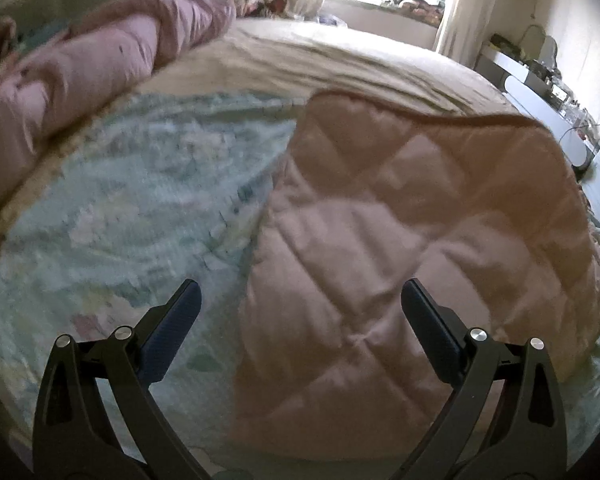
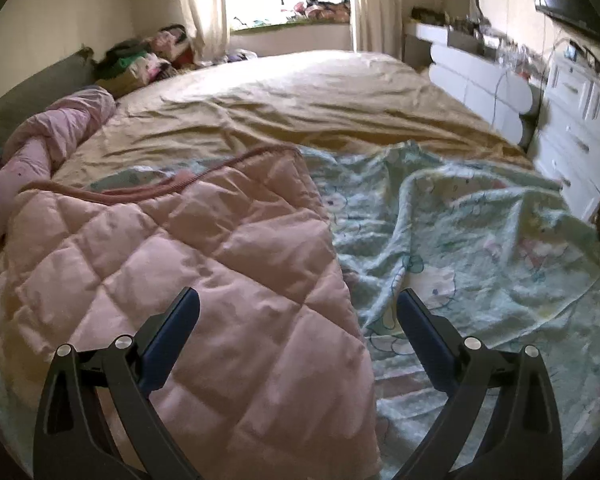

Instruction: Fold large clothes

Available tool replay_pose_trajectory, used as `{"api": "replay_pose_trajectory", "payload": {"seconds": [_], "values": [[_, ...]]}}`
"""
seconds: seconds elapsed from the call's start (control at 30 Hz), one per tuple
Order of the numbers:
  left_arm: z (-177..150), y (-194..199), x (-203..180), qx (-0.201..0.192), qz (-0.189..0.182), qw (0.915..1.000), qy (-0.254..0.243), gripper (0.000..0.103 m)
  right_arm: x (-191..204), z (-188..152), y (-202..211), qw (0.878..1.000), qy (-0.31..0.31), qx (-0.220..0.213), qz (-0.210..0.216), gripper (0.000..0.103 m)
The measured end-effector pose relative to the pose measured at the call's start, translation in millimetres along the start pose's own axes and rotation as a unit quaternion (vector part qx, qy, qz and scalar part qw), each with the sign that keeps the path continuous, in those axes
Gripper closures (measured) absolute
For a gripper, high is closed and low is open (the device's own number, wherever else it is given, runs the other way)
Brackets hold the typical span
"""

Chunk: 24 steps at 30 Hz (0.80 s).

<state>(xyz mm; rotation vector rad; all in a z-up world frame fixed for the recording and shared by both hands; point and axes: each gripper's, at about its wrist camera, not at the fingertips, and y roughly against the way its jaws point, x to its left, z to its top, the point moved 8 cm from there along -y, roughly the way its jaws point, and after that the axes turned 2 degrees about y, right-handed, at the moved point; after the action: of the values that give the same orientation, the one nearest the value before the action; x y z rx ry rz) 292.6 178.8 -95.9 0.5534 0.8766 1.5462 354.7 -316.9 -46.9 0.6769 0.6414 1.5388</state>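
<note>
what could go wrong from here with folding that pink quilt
Both the left gripper and right gripper are open, holding nothing. The pink quilt lies on a rumpled green sheet, so a grab could pinch both layers. The quilt looks thick and may slip from the gripper.

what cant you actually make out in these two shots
- Left wrist view: the pink quilted garment is motion-blurred, and its near end is cut off by the frame edge.
- Right wrist view: the pink quilted garment hides the green printed blanket beneath it.
- Both views: windowsill items are too small and backlit.
</note>
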Motion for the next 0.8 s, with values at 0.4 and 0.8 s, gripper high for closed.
{"api": "replay_pose_trajectory", "payload": {"seconds": [0.4, 0.8], "values": [[1.6, -16.2, -17.2, -0.011, -0.025, 0.9996, -0.007, 0.025, 8.5, 0.3, -36.1, 0.999, 0.003, 0.032, 0.041, 0.033], [33.9, 18.1, -23.0, -0.075, 0.007, 0.9962, -0.043, 0.089, 21.1, 32.0, 16.1, 0.995, 0.037, -0.087, 0.012, 0.088]]}}
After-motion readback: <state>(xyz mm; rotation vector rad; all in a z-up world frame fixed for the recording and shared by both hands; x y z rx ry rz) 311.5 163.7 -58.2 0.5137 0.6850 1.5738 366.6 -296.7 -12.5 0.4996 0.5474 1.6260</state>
